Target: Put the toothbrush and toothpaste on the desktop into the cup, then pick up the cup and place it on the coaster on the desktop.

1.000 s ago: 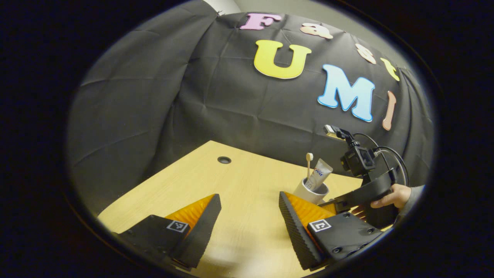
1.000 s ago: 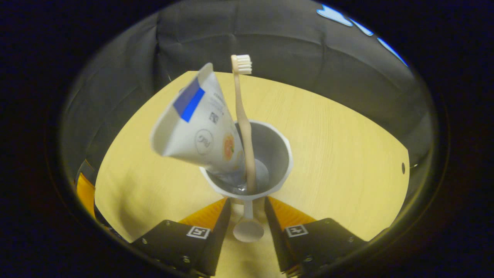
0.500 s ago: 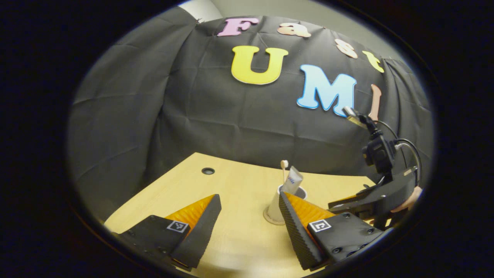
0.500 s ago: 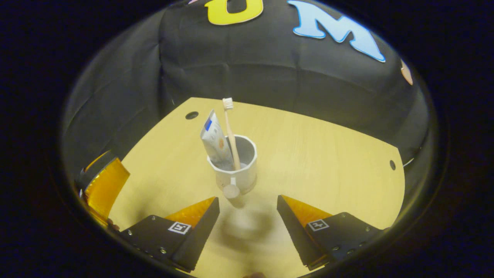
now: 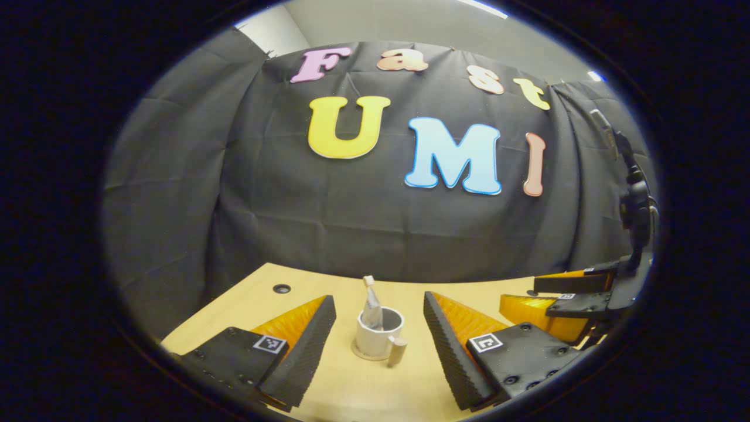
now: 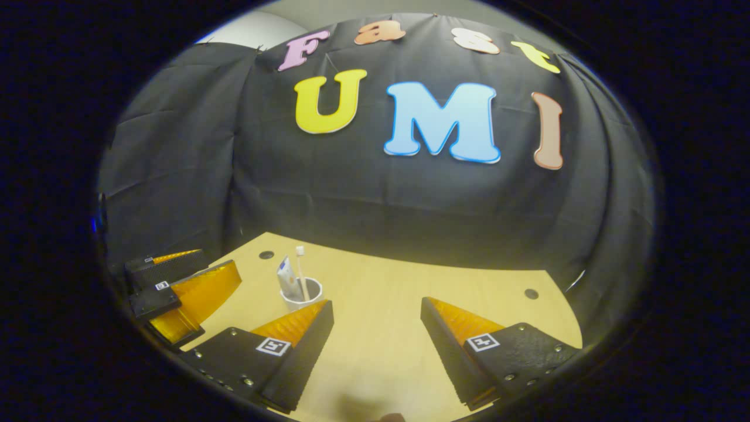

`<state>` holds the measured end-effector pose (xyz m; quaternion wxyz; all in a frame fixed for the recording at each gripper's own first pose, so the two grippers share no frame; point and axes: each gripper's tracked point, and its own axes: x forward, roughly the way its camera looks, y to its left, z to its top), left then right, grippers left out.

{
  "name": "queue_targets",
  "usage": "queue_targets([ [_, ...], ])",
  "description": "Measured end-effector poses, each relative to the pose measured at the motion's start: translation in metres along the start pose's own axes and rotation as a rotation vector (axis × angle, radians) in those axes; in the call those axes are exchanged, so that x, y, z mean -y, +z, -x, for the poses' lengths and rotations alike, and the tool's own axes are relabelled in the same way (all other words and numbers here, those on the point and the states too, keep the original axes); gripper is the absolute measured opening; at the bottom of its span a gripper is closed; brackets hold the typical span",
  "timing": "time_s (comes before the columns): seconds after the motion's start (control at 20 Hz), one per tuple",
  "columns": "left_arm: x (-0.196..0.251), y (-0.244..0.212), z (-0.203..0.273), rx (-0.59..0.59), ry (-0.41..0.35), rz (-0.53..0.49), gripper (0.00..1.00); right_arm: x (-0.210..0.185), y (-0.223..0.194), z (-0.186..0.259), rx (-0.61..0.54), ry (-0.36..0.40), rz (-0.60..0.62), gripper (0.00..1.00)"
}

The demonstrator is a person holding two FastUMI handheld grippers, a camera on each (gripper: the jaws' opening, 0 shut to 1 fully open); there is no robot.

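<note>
- The left tool point(image 5: 379, 346) is hovering low over the counter point(image 5: 328, 293) with its jaws standing wide apart and nothing between them in its grip.
- The cup point(image 5: 379, 333) is sitting ahead of the left tool, framed in the gap between its two fingers but apart from both, with its handle pointing back toward the tool.
- The cup is resting on the coaster point(image 5: 358, 353), a thin round disc whose edge is peeking out at the cup's base.
- The toothpaste point(image 5: 371, 308) is standing in the cup, leaning slightly away from the tool; the toothbrush point(image 5: 368, 281) seems to be rising just behind it, though the two are overlapping in the left gripper view and are hard to separate.
- The right tool point(image 5: 577, 296) is showing far off to the right of the left tool, level with the counter's far edge, its fingers parted.
- In the right gripper view, the right tool point(image 6: 377, 343) is also holding its jaws wide apart, gripping nothing, with bare counter point(image 6: 445, 287) lying between its fingers.
- From there the cup point(image 6: 302, 293) is standing ahead and to the left, just beyond the tip of the tool's left finger, well clear of the jaws.
- The toothpaste point(image 6: 286, 276) and toothbrush point(image 6: 300, 266) are sticking up out of the cup side by side, the toothbrush upright with its bristled head on top.
- The left tool point(image 6: 176, 287) is showing at the far left of the right tool, near the counter's edge, open.
</note>
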<state>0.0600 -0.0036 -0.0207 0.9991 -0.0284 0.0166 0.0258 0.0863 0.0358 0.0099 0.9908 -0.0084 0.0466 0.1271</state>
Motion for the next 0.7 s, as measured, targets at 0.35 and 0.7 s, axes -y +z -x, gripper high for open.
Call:
queue_targets([
  [0.35,0.043,0.026,0.014,0.101,0.04,-0.006,0.96,0.045,0.021,0.056,0.253,-0.087,0.074,0.92],
  [0.7,0.053,0.038,0.026,0.123,0.021,-0.023,0.92,0.048,0.031,0.067,0.325,-0.122,0.055,0.92],
])
